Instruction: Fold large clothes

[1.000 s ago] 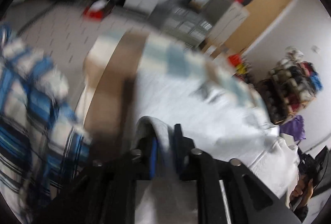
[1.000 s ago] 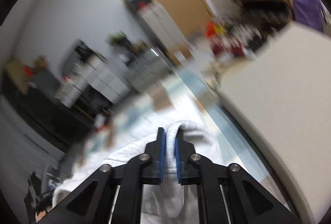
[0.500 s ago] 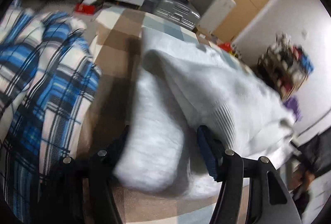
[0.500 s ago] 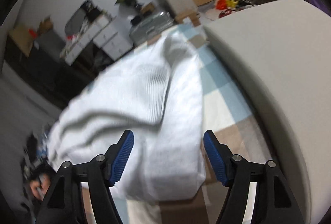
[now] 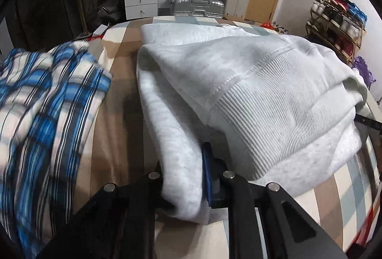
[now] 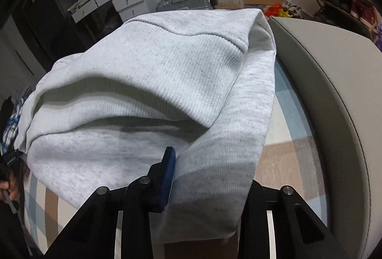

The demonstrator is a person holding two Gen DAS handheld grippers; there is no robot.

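Half a second ago both sets of fingers stood spread around the cloth; now I have them closed in on the grey sweatshirt (image 5: 250,82) again. It lies folded over on the checked bedspread (image 5: 119,82), ribbed hem (image 6: 181,72) doubled back on top. My left gripper (image 5: 183,177) pinches the thick near-left edge of the bundle, blue pad pressed against the fabric. My right gripper (image 6: 207,182) has the near-right edge between its fingers; only one finger shows, the other buried under cloth, so I think it is pinching but the grip could be loose. I judge one fold is laid and I am taking both near corners for the next one. That calls for lifting both corners evenly and carrying them away from me over the hem without dragging the lower layers. Left of the sweatshirt sits a blue plaid shirt (image 5: 47,101); a grey headboard (image 6: 334,91) runs along the right
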